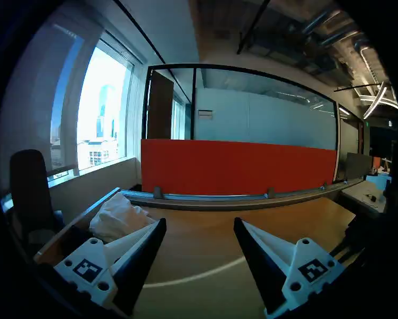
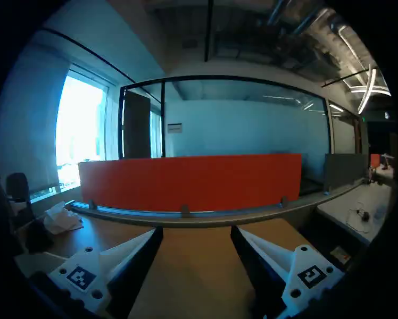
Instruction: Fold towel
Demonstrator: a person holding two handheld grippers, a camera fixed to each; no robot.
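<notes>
A crumpled white towel (image 1: 116, 215) lies in a heap on the wooden desk (image 1: 209, 250), at its far left corner. My left gripper (image 1: 200, 226) is open, hanging above the desk with nothing between its fingers; the towel sits just beyond its left finger (image 1: 138, 250). In the right gripper view the same towel (image 2: 60, 219) shows small at the far left on the desk (image 2: 193, 266). My right gripper (image 2: 196, 233) is open too and holds nothing, well to the right of the towel.
An orange divider panel (image 1: 236, 167) on a metal rail (image 1: 220, 198) closes off the desk's far edge. A dark chair (image 1: 28, 191) stands at the left by the window. Another desk (image 2: 358, 204) with a cable lies to the right.
</notes>
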